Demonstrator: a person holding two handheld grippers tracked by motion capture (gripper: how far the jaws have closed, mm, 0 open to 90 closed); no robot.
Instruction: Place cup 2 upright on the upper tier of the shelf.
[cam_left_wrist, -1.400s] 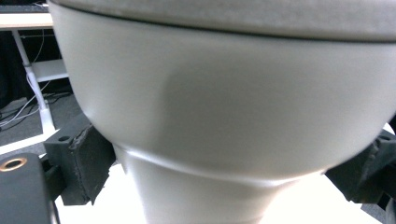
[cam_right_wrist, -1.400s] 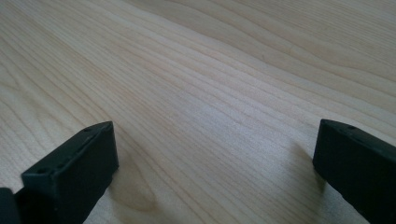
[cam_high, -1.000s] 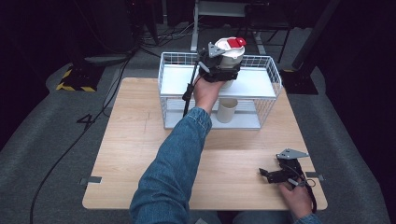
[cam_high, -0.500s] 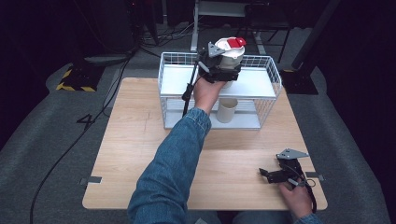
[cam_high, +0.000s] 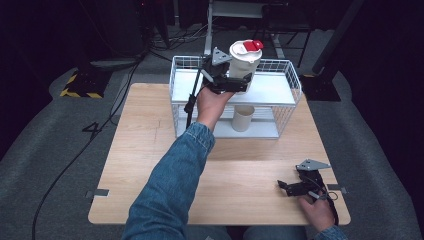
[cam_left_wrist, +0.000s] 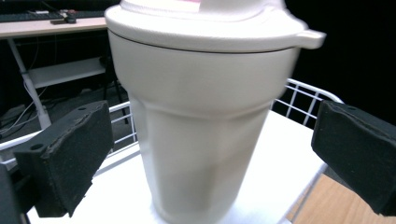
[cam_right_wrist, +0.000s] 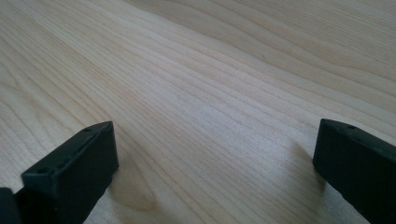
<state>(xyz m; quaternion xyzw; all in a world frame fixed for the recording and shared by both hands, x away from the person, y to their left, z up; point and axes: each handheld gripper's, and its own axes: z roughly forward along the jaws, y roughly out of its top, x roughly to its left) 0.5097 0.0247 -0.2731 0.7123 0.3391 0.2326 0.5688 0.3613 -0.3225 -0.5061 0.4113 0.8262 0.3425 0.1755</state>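
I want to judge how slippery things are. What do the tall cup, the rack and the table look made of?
The cup looks like matte cream plastic: smooth faceted wall, no glare; its red-topped lid likewise. The rack is thin white-coated wire, probably metal, with a flat white shelf. The table is pale wood or wood laminate, with visible grain. The left tool stands open around the cup.
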